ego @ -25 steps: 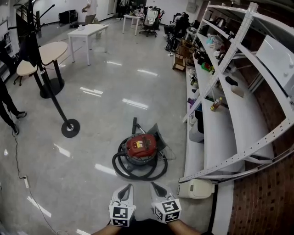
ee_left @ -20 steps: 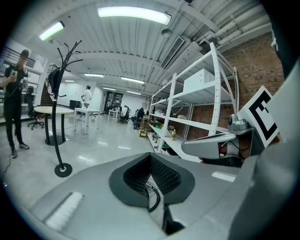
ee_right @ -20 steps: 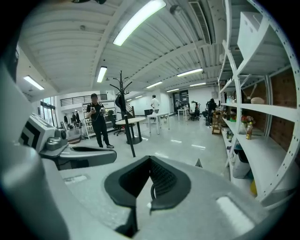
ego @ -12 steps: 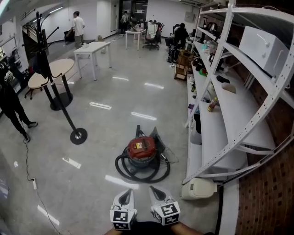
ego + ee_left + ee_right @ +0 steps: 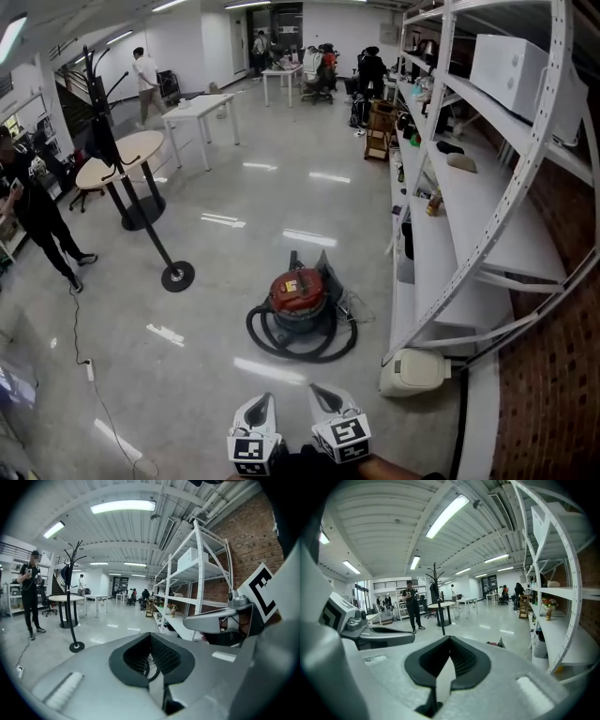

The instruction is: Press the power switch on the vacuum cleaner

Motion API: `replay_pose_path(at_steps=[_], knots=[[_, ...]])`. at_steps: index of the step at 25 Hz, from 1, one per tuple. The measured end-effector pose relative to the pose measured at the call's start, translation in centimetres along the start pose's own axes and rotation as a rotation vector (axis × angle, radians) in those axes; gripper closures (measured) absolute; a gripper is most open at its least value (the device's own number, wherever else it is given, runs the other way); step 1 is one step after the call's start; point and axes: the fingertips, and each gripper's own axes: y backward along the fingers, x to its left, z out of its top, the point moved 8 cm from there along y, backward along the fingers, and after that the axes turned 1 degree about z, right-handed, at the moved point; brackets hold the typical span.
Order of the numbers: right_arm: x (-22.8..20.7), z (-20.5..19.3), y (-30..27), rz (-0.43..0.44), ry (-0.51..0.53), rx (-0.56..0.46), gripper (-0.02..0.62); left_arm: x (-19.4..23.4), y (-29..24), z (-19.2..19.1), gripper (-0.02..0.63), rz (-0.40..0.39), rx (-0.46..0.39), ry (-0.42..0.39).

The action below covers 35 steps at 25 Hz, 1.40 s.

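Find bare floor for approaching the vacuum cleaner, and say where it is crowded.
Bare floor lies nearer than the vacuum cleaner and left of it, up to the coat stand base. Crowded: its right side by the shelf rack; the hose coils around it.

Glossy grey floor [image 5: 281, 202], white shelving [image 5: 487, 216] (brick wall [image 5: 553, 375] behind), round table [image 5: 127, 150], coat stand [image 5: 176, 276]
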Motion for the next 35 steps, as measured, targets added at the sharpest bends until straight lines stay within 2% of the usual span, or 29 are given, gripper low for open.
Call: replay_pose_path(at_steps=[7, 14, 19, 25, 29, 35], knots=[[3.0, 1.7, 1.9, 0.048, 0.032, -0.057, 0.603, 0.6, 3.9, 0.3, 0.591, 0.073, -0.016, 0.002], [9.5, 2.0, 1.5, 0.113, 0.064, -0.076, 0.601, 4.6, 9.4, 0.5, 0.589, 0.138, -0.066, 0.0], [13.8, 0.4, 1.4, 0.129, 0.045, -0.037, 0.603, 7.6, 13.3, -0.2, 0.591, 0.159, -0.064, 0.019], [17.1, -0.9, 2.1, 0.117, 0.047, -0.022, 0.603, 9.5, 15.4, -0.9, 0.591, 0.128, -0.073, 0.014], [18.1, -0.2, 3.1, 0.051, 0.041, -0.037, 0.604, 9.5, 15.6, -1.6, 0.591, 0.065, -0.068, 0.009], [18.9, -1.7, 4.3, 0.032, 0.022, 0.008, 0.604, 8.8, 15.4, -2.2, 0.589, -0.024, -0.057, 0.005]])
